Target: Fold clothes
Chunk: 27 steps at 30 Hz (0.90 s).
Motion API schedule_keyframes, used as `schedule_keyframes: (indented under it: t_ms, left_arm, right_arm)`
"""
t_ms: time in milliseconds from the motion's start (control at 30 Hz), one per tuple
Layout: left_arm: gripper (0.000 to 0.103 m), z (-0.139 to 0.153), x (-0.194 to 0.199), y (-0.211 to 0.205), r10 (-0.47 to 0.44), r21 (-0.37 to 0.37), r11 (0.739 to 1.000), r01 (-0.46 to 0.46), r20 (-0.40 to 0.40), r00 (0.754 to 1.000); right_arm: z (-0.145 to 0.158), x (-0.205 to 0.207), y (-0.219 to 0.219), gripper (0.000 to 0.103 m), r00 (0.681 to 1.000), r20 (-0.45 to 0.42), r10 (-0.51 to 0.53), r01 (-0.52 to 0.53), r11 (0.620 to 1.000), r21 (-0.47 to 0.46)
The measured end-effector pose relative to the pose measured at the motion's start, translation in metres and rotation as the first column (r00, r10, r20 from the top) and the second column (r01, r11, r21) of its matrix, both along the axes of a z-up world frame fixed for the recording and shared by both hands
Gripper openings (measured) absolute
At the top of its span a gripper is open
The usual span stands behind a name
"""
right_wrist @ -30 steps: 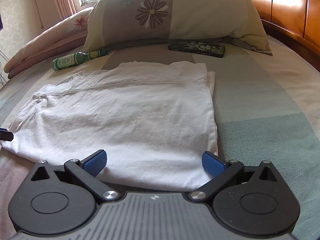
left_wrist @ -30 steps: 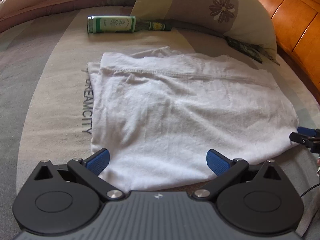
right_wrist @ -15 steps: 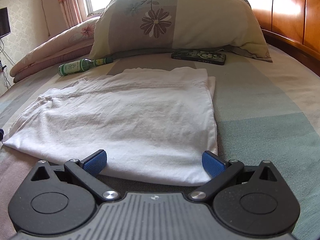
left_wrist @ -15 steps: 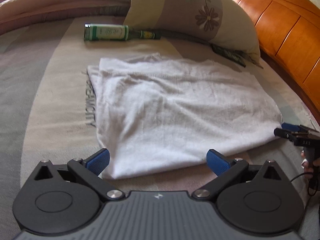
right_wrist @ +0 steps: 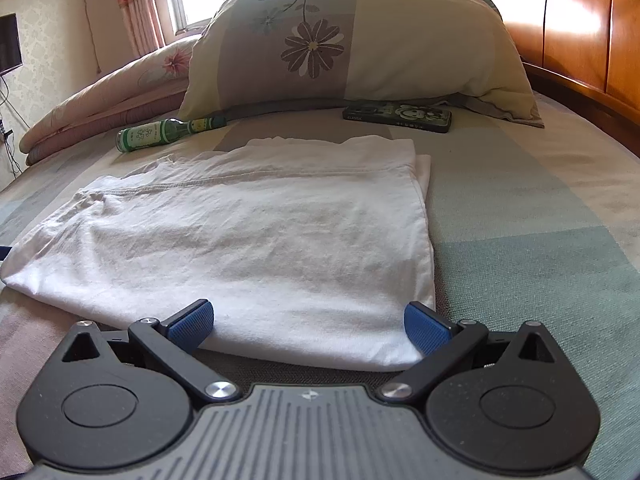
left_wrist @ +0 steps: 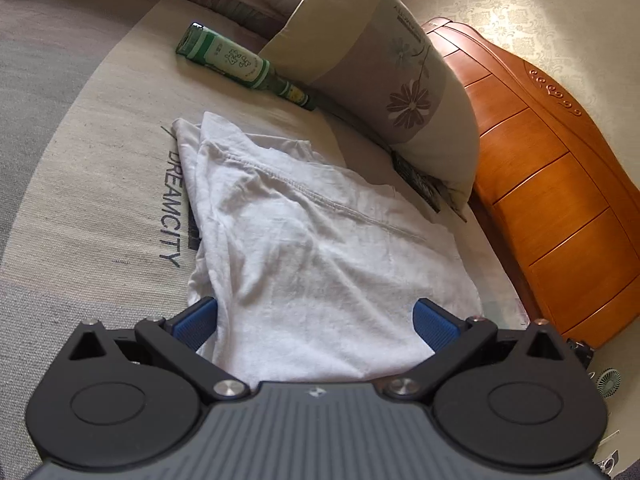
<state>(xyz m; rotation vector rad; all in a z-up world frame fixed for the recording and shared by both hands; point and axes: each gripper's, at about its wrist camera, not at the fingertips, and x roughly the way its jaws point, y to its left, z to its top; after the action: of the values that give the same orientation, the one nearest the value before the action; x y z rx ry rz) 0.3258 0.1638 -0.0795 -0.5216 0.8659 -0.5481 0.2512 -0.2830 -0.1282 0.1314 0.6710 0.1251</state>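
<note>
A white garment (left_wrist: 312,248) lies folded into a rough rectangle on the striped bed sheet (left_wrist: 100,208). My left gripper (left_wrist: 316,322) is open, its blue fingers wide apart over the garment's near left corner, where the cloth reaches in between them. In the right wrist view the same garment (right_wrist: 248,236) spreads flat, and my right gripper (right_wrist: 308,322) stands open just in front of its near right edge with cloth lying between the pads. Neither gripper holds the cloth.
A green glass bottle (left_wrist: 236,62) lies beyond the garment by a flowered pillow (left_wrist: 384,64). A dark phone case (right_wrist: 396,116) rests in front of the pillow (right_wrist: 360,44). The wooden headboard (left_wrist: 552,184) rises on the right, and a rolled quilt (right_wrist: 108,108) lies at the far left.
My left gripper has swung left and tilted, closing in on the garment's left corner, which now reaches between its fingers. The right gripper has dropped lower and slightly nearer the edge.
</note>
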Motion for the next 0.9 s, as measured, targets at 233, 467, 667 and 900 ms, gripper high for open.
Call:
schedule_keyframes:
  t_ms: [233,467,667,900]
  left_arm:
    - [0.102,-0.012,-0.012,-0.003,-0.056,-0.006,0.998,0.055,-0.039,0.998]
    - [0.087,-0.019,-0.001,0.006,-0.034,-0.027,0.999,0.033,-0.062,0.997]
    - [0.065,-0.022,-0.001,0.015,-0.027,-0.009,1.0,0.027,-0.086,0.996]
    - [0.065,-0.011,-0.001,0.009,-0.026,0.096,0.995,0.031,-0.058,0.998]
  right_arm:
    - [0.0,0.0,0.0,0.103,1.0,0.002,-0.001,0.001,1.0,-0.004]
    - [0.0,0.0,0.002,0.103,1.0,-0.002,0.0,0.0,1.0,-0.019]
    - [0.005,0.0,-0.001,0.103,0.999,-0.029,0.016,-0.016,1.0,-0.009]
    - [0.025,-0.008,-0.031,0.103,1.0,-0.018,-0.018,0.02,0.991,0.133]
